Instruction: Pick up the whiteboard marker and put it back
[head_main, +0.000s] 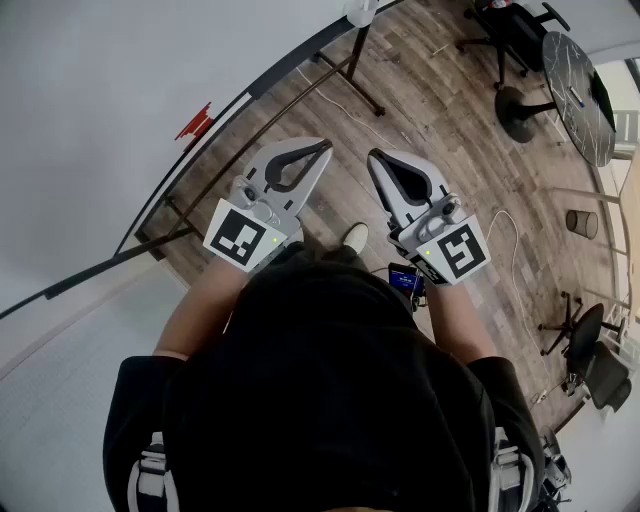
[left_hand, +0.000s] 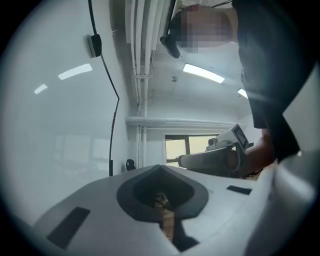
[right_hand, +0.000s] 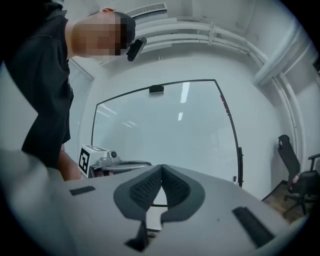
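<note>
I cannot make out a whiteboard marker in any view. A large whiteboard (head_main: 90, 130) in a black frame stands at the left and fills the right gripper view (right_hand: 165, 130). A small red object (head_main: 195, 122) sits at its lower edge; what it is I cannot tell. My left gripper (head_main: 322, 148) and right gripper (head_main: 375, 157) are held level side by side in front of the person, over the wooden floor. Both sets of jaws meet at the tips with nothing between them, as the left gripper (left_hand: 161, 167) and right gripper (right_hand: 161, 167) show in their own views.
The whiteboard's black stand legs (head_main: 350, 85) reach onto the floor ahead. A round table (head_main: 580, 95) and office chairs (head_main: 510, 35) stand at the far right, with a small bin (head_main: 580, 222) and a pale cable (head_main: 510, 250) on the floor. More chairs (head_main: 590, 350) sit at the right edge.
</note>
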